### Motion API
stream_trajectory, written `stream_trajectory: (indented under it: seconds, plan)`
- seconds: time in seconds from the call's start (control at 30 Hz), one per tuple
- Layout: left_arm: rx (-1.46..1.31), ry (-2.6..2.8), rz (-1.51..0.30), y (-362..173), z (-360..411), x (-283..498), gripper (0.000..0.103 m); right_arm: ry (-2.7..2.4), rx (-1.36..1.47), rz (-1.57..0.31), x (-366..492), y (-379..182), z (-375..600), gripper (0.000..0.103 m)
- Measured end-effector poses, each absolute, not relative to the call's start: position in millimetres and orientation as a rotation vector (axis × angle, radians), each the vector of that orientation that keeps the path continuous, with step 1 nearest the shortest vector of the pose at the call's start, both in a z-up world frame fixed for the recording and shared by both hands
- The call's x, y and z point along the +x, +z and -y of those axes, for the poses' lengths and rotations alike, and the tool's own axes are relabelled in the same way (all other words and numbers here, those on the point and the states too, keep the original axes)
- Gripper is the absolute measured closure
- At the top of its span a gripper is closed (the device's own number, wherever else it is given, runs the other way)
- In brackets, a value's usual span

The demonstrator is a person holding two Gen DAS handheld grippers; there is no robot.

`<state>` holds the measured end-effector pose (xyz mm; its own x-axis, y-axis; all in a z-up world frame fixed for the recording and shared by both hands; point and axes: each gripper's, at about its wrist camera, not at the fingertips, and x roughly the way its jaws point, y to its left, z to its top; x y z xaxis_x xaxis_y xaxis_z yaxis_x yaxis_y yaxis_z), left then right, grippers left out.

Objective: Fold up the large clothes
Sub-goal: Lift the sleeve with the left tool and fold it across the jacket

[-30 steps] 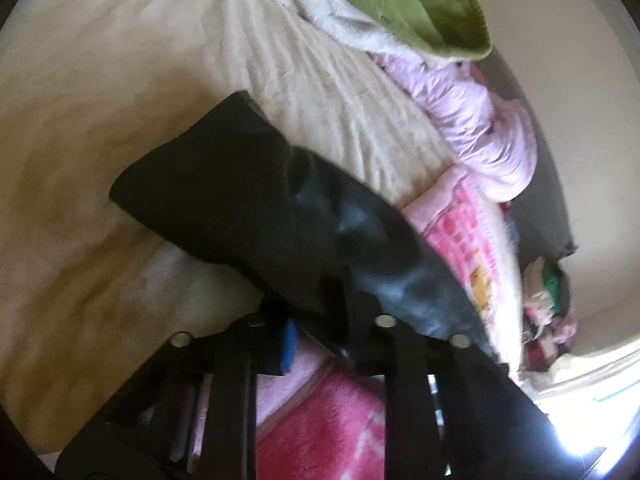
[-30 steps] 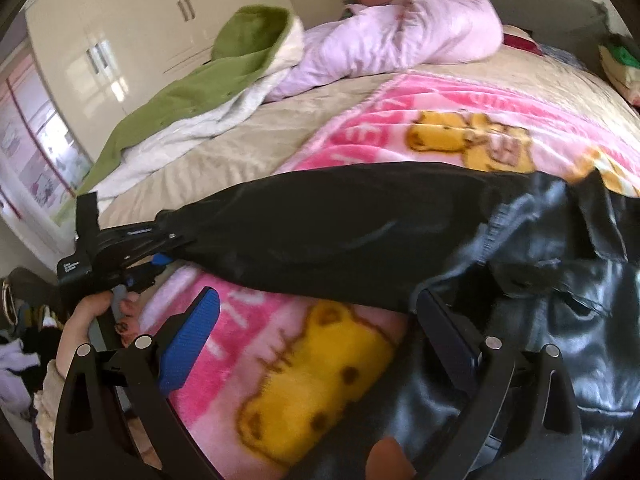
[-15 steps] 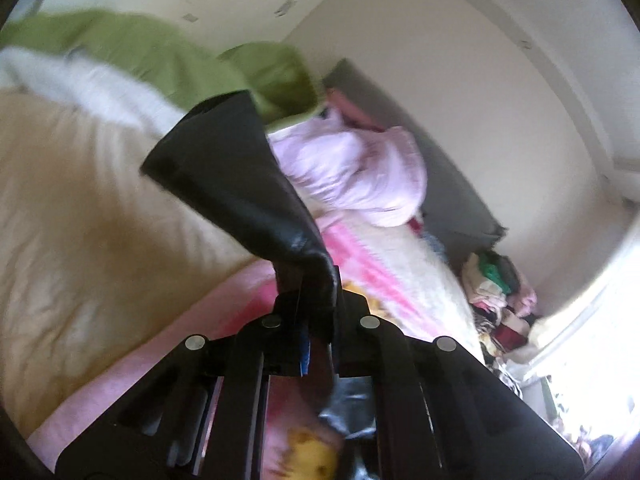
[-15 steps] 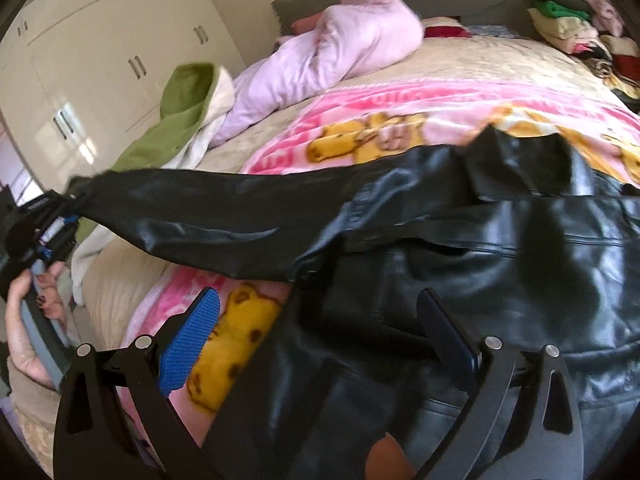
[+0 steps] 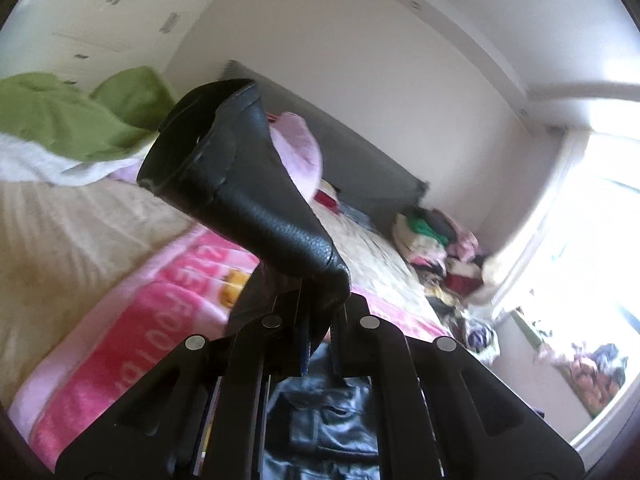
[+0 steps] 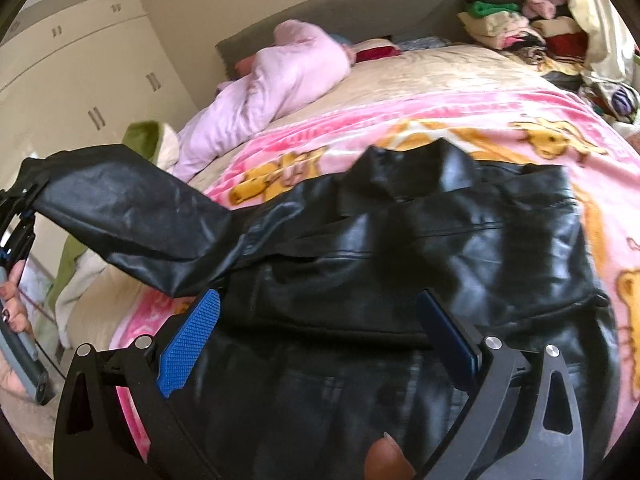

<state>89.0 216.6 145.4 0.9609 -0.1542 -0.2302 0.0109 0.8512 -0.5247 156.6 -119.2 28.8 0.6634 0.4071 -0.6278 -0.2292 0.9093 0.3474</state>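
Note:
A black leather jacket [image 6: 440,264] lies spread on the pink cartoon blanket [image 6: 532,120] of the bed. My left gripper [image 5: 320,320] is shut on the jacket's sleeve [image 5: 240,184], whose cuff end sticks up in front of the left wrist camera. In the right wrist view that sleeve [image 6: 120,208] stretches up and left to the left gripper [image 6: 18,204], held by a hand at the frame's left edge. My right gripper [image 6: 320,328] hovers open just over the jacket body, its blue pads [image 6: 188,344] wide apart with nothing pinched between them.
A pale pink duvet [image 6: 276,80] and a green and white blanket [image 5: 68,128] lie heaped toward the grey headboard [image 6: 360,12]. Stacked folded clothes [image 6: 516,24] sit at the bed's far right corner. White wardrobe doors [image 6: 80,80] stand to the left.
The left gripper closed on the sleeve and lifted it up off the bed, rolling as it rose. The right gripper slid across over the jacket body, staying open.

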Motion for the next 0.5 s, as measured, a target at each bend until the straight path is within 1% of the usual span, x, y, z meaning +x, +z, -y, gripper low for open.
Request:
stream_trajectory:
  seconds: [0.5]
  plan:
    - [-0.466,-0.399,-0.362,130.3,-116.0,120.2,0.101,0.198,0.306,-0.734,139.9,35.4,199.2,0.005]
